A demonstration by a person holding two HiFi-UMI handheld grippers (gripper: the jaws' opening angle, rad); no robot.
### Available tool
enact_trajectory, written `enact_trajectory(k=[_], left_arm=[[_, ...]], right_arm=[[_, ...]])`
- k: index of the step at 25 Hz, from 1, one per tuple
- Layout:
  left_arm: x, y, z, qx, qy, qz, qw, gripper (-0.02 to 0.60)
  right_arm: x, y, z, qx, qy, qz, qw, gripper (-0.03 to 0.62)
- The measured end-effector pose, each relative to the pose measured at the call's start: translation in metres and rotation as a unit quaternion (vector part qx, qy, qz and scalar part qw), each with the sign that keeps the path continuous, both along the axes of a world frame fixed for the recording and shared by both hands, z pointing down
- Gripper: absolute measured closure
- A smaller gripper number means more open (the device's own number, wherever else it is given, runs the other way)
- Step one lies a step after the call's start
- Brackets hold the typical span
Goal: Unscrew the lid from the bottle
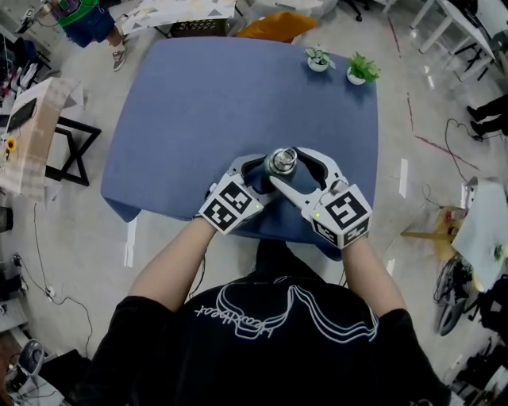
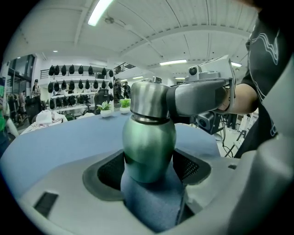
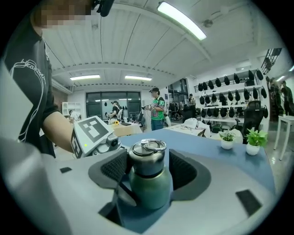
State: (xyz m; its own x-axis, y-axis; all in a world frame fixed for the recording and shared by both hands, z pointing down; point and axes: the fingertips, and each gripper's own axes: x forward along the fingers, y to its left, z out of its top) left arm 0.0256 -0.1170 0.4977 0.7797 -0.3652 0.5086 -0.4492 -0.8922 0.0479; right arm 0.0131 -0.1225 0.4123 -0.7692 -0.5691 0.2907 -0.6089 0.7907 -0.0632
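Note:
A green bottle [image 2: 149, 147] with a steel lid [image 1: 281, 161] stands upright near the front edge of the blue table [image 1: 198, 103]. My left gripper [image 1: 266, 174] is shut on the bottle's green body, its pads pressed to both sides in the left gripper view [image 2: 149, 170]. My right gripper [image 1: 289, 168] comes in from the right and is shut on the lid [image 3: 147, 158], which has a ring handle on top. The right gripper's grey finger [image 2: 197, 96] lies against the lid. The left gripper's marker cube [image 3: 92, 131] shows beyond the bottle.
Two small potted plants [image 1: 319, 59] [image 1: 362, 70] stand at the table's far right corner. A folding side table [image 1: 32, 135] is off to the left. A person in green [image 1: 83, 20] stands beyond the far left corner, with cables and chairs on the floor around.

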Motion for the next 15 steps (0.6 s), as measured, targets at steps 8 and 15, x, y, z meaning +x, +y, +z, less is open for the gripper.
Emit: enact_trajectory(k=[8, 15], left_arm=[[-0.0016, 0.0011, 0.0006, -0.002, -0.003, -0.032, 0.9995, 0.255], [0.0005, 0.0002, 0.0011, 0.001, -0.007, -0.028, 0.9996, 0.255]], right_arm=[[-0.0052, -0.0004, -0.0006, 0.011, 0.004, 0.019, 1.000, 0.342], [-0.0034, -0.0012, -0.0004, 0.018, 0.012, 0.009, 1.000, 0.339]])
